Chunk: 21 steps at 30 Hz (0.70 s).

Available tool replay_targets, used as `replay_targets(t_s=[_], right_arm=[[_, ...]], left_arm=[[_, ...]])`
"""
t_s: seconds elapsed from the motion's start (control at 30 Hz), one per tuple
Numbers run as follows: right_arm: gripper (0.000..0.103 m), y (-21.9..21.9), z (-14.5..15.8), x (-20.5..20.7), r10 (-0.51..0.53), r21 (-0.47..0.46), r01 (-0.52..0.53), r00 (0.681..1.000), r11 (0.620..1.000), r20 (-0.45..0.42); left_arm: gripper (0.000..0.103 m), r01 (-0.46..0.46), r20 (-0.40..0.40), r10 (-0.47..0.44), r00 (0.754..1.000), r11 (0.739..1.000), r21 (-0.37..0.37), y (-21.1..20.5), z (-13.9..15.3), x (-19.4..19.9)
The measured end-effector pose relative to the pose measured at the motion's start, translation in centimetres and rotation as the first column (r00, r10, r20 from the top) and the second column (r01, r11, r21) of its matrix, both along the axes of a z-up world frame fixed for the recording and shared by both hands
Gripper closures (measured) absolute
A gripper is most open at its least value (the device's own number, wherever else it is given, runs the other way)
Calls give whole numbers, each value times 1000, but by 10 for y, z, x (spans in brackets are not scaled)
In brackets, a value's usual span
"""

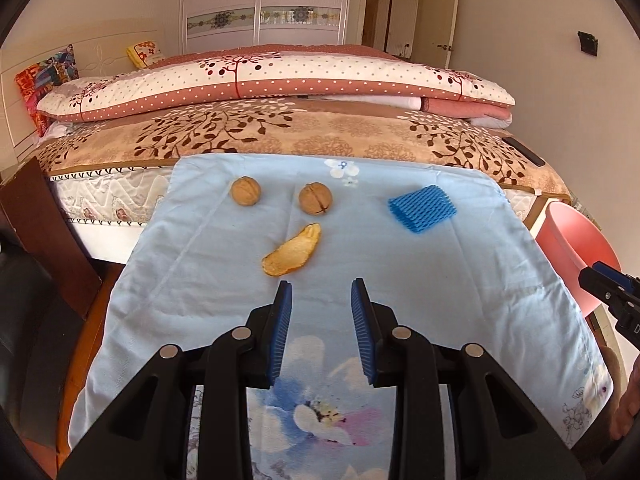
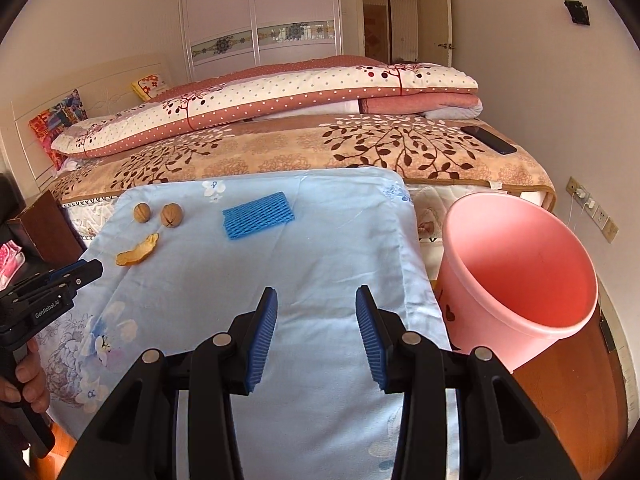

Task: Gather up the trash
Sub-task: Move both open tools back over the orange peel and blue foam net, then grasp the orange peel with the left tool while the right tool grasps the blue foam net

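Trash, an orange peel (image 1: 292, 250), two walnuts and blue foam netting (image 1: 422, 209), lies at twelve o'clock of the empty, spread-jawed left gripper (image 1: 322, 286), marked "GenRobot.AI", and right gripper (image 2: 316, 292).

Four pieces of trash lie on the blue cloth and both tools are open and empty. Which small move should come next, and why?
Probably ease the left tool forward and down onto the orange peel. The peel lies just ahead of its open fingers, nearer than the two walnuts or the blue foam net. The pink bin stands empty at the right for dropping.
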State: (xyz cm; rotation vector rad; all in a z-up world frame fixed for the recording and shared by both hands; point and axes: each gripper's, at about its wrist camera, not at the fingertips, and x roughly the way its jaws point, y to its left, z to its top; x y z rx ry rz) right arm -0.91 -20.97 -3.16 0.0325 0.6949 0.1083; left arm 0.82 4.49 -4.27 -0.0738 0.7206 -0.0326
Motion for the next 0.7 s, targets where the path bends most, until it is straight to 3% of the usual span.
replay_targets(t_s=[0.27,0.6,0.7], right_arm=[[63,19,-8,28,45,33,-44,997,999,-56],[63,38,-16,65,68,53,-63,993,997,-101],[63,42,-19,77,77,64,-70,991,995,-110]], left_arm=[[72,-45,-79,39,996,997,-70,38,-15,37],[72,-57,-171,37,985,992,-111,42,-36,78],[72,-44,-186,26,982,995,-89,36,-42,84]])
